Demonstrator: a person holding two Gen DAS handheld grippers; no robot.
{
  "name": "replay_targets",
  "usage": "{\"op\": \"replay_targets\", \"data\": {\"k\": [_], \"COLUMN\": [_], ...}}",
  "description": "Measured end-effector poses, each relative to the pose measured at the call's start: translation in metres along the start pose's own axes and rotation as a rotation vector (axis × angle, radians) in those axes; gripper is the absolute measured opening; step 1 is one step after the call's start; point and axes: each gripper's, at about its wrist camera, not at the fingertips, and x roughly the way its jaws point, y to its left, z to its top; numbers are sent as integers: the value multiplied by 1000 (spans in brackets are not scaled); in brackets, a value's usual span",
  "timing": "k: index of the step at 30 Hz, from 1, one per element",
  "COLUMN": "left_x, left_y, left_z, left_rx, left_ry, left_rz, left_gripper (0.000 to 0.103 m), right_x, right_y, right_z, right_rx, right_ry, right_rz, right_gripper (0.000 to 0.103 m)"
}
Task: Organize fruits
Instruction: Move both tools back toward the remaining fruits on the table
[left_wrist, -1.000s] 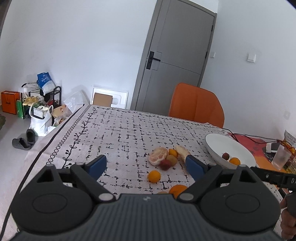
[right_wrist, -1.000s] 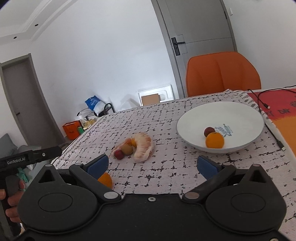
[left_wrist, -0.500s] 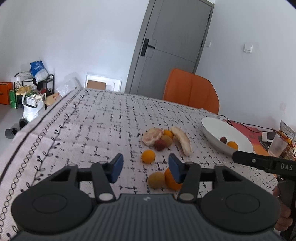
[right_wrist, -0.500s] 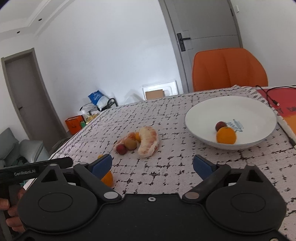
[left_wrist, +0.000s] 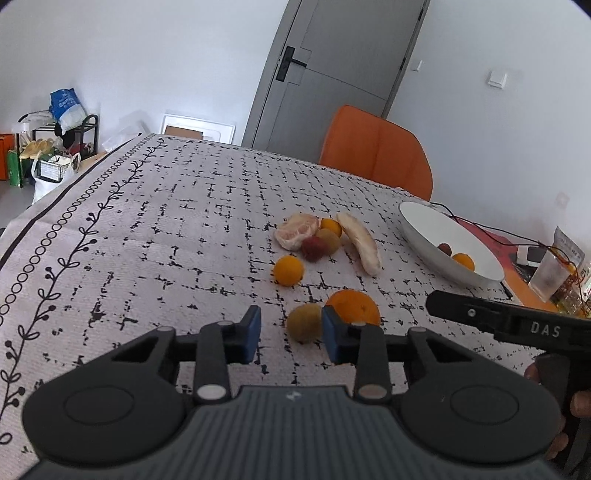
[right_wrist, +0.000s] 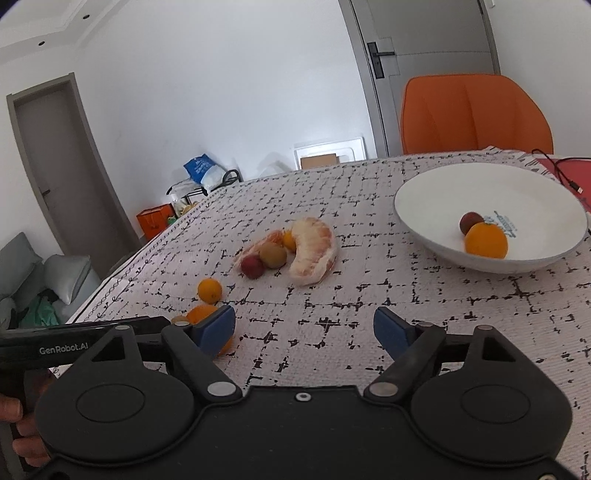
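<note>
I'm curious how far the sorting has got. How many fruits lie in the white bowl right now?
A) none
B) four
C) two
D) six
C: the white bowl holds just an orange and a small dark red fruit beside it; the other fruits lie on the tablecloth.

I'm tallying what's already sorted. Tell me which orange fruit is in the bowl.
The orange lying in the white bowl, touching a small dark red fruit. The other orange fruits all lie out on the tablecloth.
</note>
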Motion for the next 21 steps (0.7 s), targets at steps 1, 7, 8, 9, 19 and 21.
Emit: {"op": "replay_targets", "data": {"k": [1, 7, 8, 9, 19, 21], "left_x": [1, 10, 12, 15, 28, 29], "left_y": [0, -1, -2, -2, 4, 6], "left_z": [0, -3, -3, -3, 8, 11], "left_rx": [2, -11, -8, -8, -36, -44], "left_ry": [4, 16, 20, 25, 15, 15], "left_rz": [-4, -28, -28, -25, -14, -11], "left_gripper": [34, 33, 33, 33, 22, 22], "right_x": [2, 9, 10, 12, 26, 31], "right_y": [0, 3, 2, 1, -6, -6], "right_z": [0, 1, 1, 2, 14, 16], "right_rx": [2, -5, -4, -2, 8, 10], "right_ry": [6, 19, 21, 23, 29, 36], "right_rz": [2, 12, 12, 12, -11, -15], "right_gripper": [82, 81, 81, 81, 73, 71]}}
